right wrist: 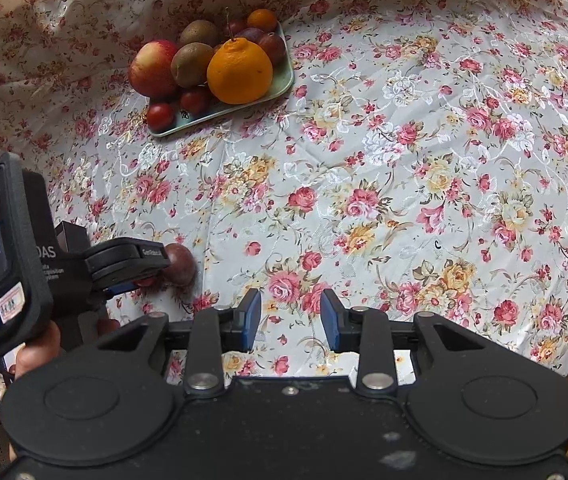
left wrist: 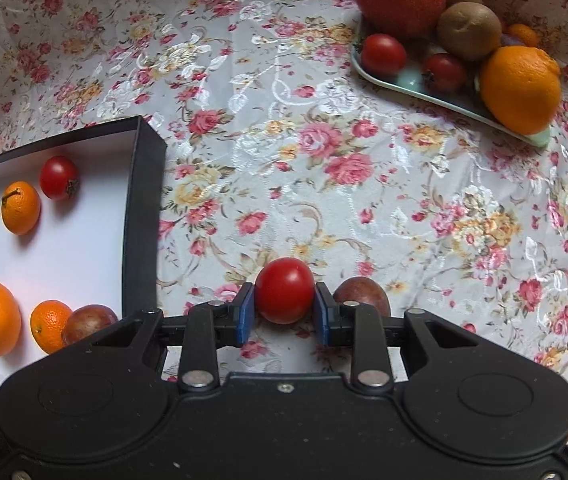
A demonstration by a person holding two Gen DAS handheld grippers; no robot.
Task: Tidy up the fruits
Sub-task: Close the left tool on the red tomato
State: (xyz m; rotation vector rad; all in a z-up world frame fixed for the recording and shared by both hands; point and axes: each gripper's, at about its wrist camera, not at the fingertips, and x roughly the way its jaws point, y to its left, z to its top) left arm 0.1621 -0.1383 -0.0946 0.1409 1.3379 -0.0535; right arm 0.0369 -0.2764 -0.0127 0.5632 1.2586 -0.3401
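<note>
At the left edge of the left wrist view, a black box (left wrist: 146, 184) holds oranges and a tomato; at lower centre the left gripper (left wrist: 284, 304) has its jaws clamped on a glossy red tomato (left wrist: 284, 294). The right gripper (right wrist: 290, 314) hovers over the floral counter (right wrist: 404, 160), jaws apart.

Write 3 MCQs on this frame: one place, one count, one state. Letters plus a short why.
1. Where is the dark purple fruit nearest the left tongs?
A. in the box
B. on the tablecloth beside the tongs
C. on the tray

2. How many fruits show inside the black box?
A. two
B. five
C. eight

3. What state are the right tongs in?
A. open, holding nothing
B. shut on an orange
C. shut on a kiwi

Answers: 1 B, it lies on the floral tablecloth just right of the tongs. 2 B, three orange, one red, one purple are visible. 3 A, only cloth shows between the blue pads.
</note>
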